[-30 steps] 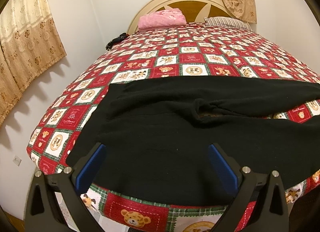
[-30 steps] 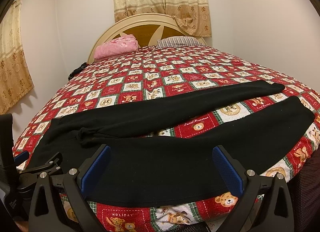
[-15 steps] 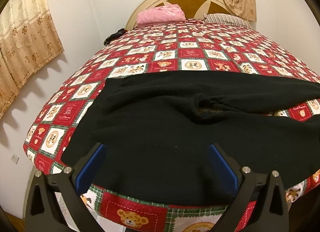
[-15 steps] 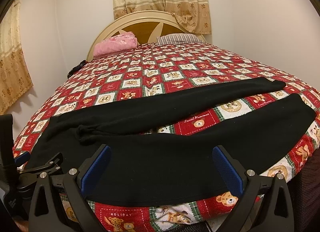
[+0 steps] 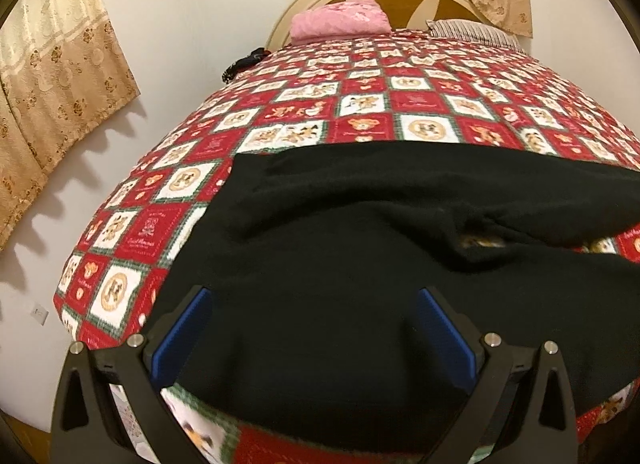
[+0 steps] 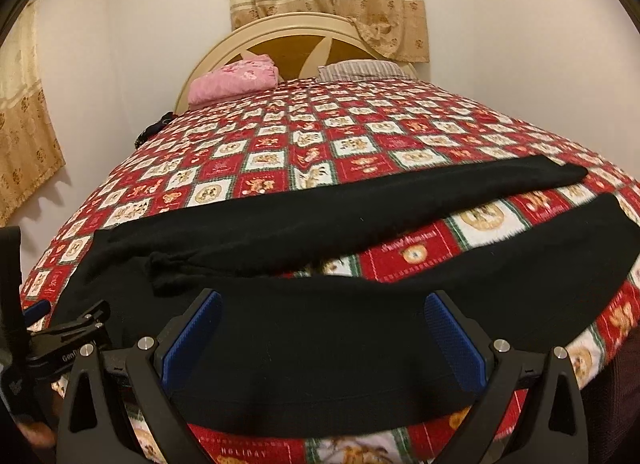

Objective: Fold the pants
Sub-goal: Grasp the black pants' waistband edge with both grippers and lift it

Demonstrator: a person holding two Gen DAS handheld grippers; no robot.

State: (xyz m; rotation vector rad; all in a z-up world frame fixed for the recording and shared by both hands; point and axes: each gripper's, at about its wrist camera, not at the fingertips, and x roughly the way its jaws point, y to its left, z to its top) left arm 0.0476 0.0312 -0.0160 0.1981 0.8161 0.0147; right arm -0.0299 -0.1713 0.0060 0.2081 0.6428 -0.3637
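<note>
Black pants (image 6: pixel 320 328) lie spread across the near end of a bed, waist to the left, two legs running right with a gap between them. In the left wrist view the waist and seat part (image 5: pixel 320 264) fills the middle. My left gripper (image 5: pixel 314 332) is open, its blue pads wide apart, low over the near edge of the waist area. My right gripper (image 6: pixel 324 338) is open, over the near leg by its front edge. The left gripper also shows at the left edge of the right wrist view (image 6: pixel 60 336). Neither holds cloth.
The bed has a red and white teddy-bear quilt (image 6: pixel 320 136). A pink folded blanket (image 6: pixel 234 78) and a striped pillow (image 6: pixel 360 69) lie by the headboard (image 6: pixel 288 48). A dark object (image 5: pixel 242 64) sits at the bed's left edge. Curtains hang on the walls.
Both grippers have moved forward and lower toward the pants, which now look larger. Both stay open. The pants have not moved.
</note>
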